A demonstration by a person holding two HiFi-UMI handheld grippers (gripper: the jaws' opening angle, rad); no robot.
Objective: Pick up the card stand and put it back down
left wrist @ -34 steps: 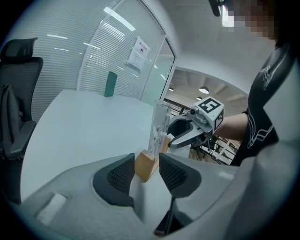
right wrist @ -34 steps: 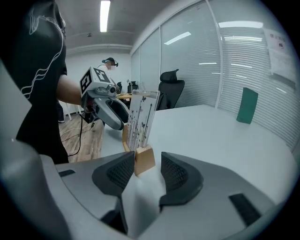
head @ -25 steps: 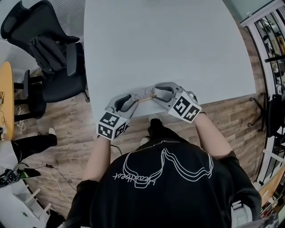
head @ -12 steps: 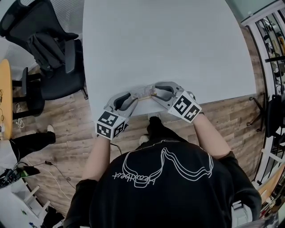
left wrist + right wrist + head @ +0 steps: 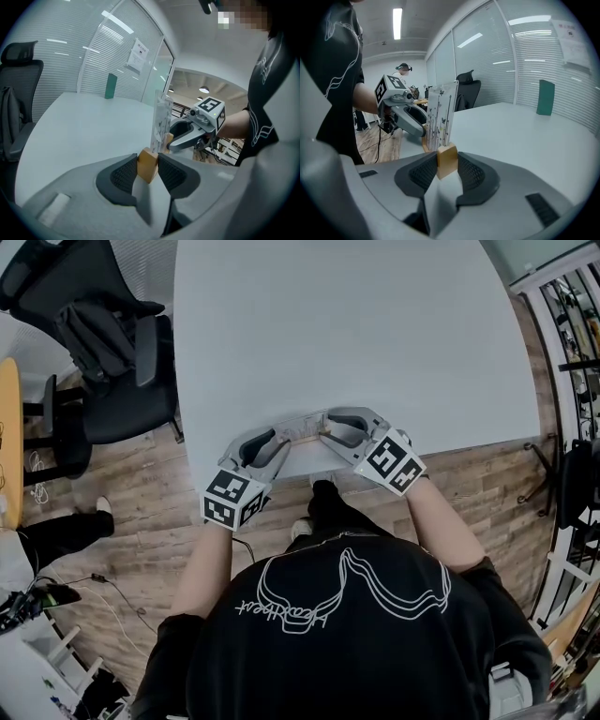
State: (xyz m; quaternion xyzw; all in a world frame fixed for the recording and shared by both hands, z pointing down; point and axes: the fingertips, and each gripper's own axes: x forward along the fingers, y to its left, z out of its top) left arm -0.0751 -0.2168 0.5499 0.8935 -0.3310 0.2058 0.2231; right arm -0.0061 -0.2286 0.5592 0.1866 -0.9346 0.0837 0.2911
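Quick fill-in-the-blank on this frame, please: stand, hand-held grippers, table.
1. The left hand-held gripper and the right hand-held gripper each clamp an end of the card stand's ____ base.
2. Far across the table stands a small block coloured ____.
3. In the head view, the black chair is at the table's ____ side.
Answers: wooden, green, left.
Both hand-held grippers' jaws have just been closing, base between them.
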